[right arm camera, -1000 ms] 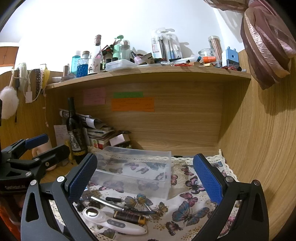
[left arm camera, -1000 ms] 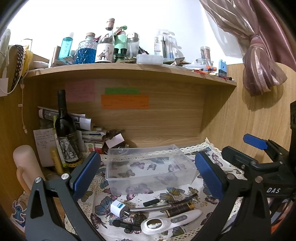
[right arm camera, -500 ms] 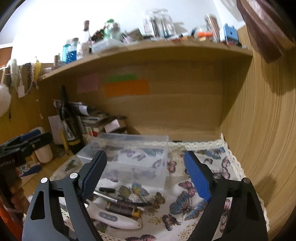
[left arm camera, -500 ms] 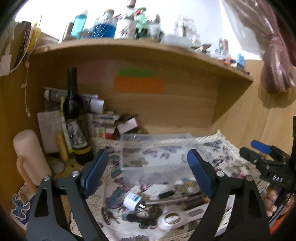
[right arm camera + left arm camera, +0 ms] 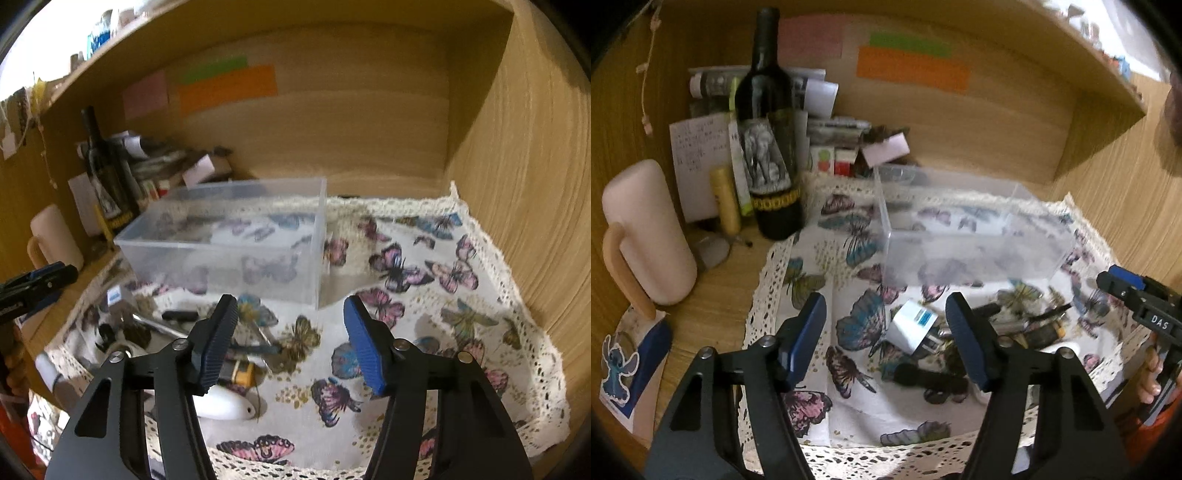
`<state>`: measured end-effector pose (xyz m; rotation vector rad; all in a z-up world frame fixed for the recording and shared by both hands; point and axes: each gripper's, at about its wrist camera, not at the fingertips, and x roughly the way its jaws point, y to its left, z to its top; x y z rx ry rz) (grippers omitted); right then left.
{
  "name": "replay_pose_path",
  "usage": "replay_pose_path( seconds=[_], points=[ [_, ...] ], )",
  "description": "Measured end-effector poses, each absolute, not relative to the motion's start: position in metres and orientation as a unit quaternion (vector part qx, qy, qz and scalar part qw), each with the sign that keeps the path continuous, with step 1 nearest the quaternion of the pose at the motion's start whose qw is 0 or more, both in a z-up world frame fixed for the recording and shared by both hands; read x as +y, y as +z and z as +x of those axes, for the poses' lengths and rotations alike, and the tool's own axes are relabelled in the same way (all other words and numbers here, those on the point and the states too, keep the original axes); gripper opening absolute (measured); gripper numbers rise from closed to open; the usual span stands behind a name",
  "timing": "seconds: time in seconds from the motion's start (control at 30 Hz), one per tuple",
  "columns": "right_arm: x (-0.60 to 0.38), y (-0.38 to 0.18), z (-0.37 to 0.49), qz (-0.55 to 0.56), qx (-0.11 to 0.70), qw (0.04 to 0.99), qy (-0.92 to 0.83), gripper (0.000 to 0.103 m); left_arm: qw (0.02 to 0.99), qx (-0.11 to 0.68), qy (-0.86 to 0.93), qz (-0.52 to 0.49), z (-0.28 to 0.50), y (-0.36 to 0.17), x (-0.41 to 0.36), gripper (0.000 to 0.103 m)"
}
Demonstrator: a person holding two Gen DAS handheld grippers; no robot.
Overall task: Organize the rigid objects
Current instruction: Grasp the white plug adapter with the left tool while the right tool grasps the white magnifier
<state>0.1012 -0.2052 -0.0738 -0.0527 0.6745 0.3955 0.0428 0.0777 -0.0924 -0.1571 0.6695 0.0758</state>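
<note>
A clear plastic box point(image 5: 971, 236) stands empty on the butterfly cloth point(image 5: 820, 398); it also shows in the right wrist view point(image 5: 229, 240). In front of it lies a pile of small things: a white plug adapter point(image 5: 911, 326), a black cylinder point(image 5: 923, 376), a brown tube point(image 5: 1041, 332), a white oblong device point(image 5: 225, 404). My left gripper point(image 5: 886, 339) is open, hovering just above the adapter. My right gripper point(image 5: 291, 339) is open above the cloth, right of the pile. The right gripper shows at the edge of the left wrist view point(image 5: 1137, 299).
A dark wine bottle point(image 5: 770, 147), a cream mug point(image 5: 646, 236), papers and books point(image 5: 701, 162) crowd the back left. The wooden side wall point(image 5: 524, 166) closes the right. A shelf runs overhead.
Both grippers have tilted down and moved in toward the cloth and the pile. Both jaws have narrowed a little but stay open.
</note>
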Motion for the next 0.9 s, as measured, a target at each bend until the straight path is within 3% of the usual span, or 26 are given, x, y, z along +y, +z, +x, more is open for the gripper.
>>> replay_pose_path(
  seconds=[0.43,0.47,0.53,0.6,0.9],
  points=[
    [-0.188,-0.111,0.119,-0.049,0.407,0.889,0.202,0.05,0.91,0.408,-0.013,-0.077,0.091,-0.127,0.074,0.067],
    [-0.186,-0.112,0.12,-0.052,0.41,0.888,0.202,0.05,0.908,0.411,-0.016,-0.08,0.093,-0.13,0.074,0.066],
    [-0.182,-0.113,0.121,-0.054,0.412,0.886,0.205,0.05,0.903,0.421,-0.026,-0.082,0.097,-0.135,0.075,0.046],
    [-0.179,-0.111,0.121,-0.054,0.411,0.885,0.213,0.05,0.898,0.429,-0.037,-0.089,0.1,-0.14,0.076,0.037],
    [-0.156,-0.098,0.099,-0.058,0.394,0.881,0.256,0.05,0.914,0.396,-0.017,-0.082,0.075,-0.127,0.083,0.034]
  ],
)
